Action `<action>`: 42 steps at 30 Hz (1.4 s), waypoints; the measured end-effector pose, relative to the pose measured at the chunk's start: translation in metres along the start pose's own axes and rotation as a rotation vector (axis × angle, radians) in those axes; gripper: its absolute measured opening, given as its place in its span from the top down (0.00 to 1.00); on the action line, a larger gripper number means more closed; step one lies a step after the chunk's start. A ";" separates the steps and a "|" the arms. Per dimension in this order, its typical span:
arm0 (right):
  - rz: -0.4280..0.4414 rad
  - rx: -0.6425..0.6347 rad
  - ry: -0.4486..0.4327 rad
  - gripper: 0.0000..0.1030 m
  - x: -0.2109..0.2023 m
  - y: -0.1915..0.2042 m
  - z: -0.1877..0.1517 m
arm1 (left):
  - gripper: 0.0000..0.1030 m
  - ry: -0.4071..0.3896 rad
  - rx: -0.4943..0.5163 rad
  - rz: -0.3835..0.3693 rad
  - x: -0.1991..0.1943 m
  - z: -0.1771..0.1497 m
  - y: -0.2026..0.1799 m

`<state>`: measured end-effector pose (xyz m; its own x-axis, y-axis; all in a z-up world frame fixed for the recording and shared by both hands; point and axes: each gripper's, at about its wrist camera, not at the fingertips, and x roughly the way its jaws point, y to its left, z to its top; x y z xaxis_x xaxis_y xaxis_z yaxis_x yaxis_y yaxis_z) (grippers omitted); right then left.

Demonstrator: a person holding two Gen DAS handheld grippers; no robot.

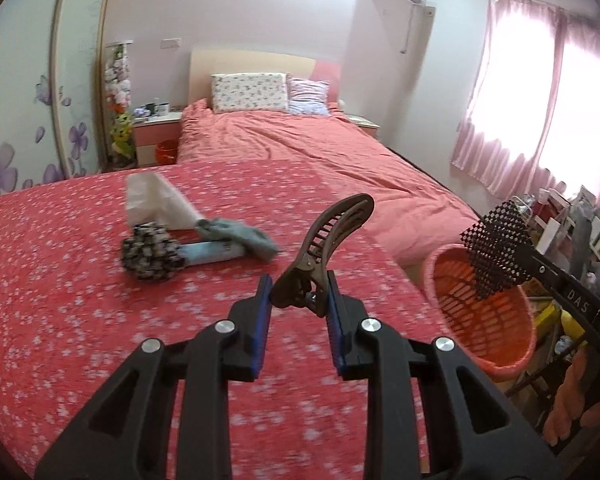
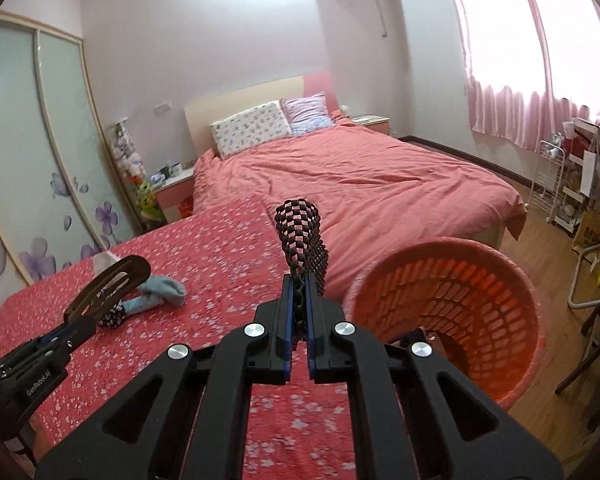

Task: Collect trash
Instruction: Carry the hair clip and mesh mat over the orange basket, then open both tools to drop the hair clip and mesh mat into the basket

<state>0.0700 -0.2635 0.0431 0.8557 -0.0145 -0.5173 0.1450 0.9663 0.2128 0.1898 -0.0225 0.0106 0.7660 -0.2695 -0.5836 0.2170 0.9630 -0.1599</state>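
Note:
My left gripper [image 1: 298, 298] is shut on a brown hair claw clip [image 1: 328, 236] and holds it above the red flowered table cover [image 1: 80, 300]. The clip also shows in the right wrist view [image 2: 108, 288]. My right gripper [image 2: 299, 300] is shut on a piece of black plastic mesh [image 2: 300, 236], held up beside the orange basket [image 2: 452, 312]. In the left wrist view the mesh [image 1: 496, 252] hangs over the basket [image 1: 484, 320]. On the table lie a clear plastic bag [image 1: 156, 204], a black-and-white scrunchie [image 1: 152, 252], a pale blue tube [image 1: 212, 254] and a blue-grey sock [image 1: 240, 236].
A bed with a pink duvet [image 2: 360, 176] stands beyond the table. A bedside table with mugs [image 1: 158, 120] is at the back left. A white wire rack and clutter [image 2: 572, 184] line the right wall under the pink curtains [image 2: 532, 60]. Sliding wardrobe doors [image 2: 40, 160] are on the left.

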 end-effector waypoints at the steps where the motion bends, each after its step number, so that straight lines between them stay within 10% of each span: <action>1: -0.003 0.010 -0.005 0.95 -0.002 -0.005 0.000 | 0.75 0.001 0.003 -0.010 0.001 0.001 -0.006; 42: -0.136 0.205 -0.094 0.95 -0.009 -0.135 0.006 | 0.75 0.132 0.154 -0.254 0.102 -0.017 -0.195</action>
<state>0.0456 -0.3951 0.0245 0.8623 -0.1736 -0.4756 0.3513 0.8816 0.3152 0.2152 -0.2375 -0.0310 0.5923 -0.4888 -0.6405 0.4884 0.8501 -0.1972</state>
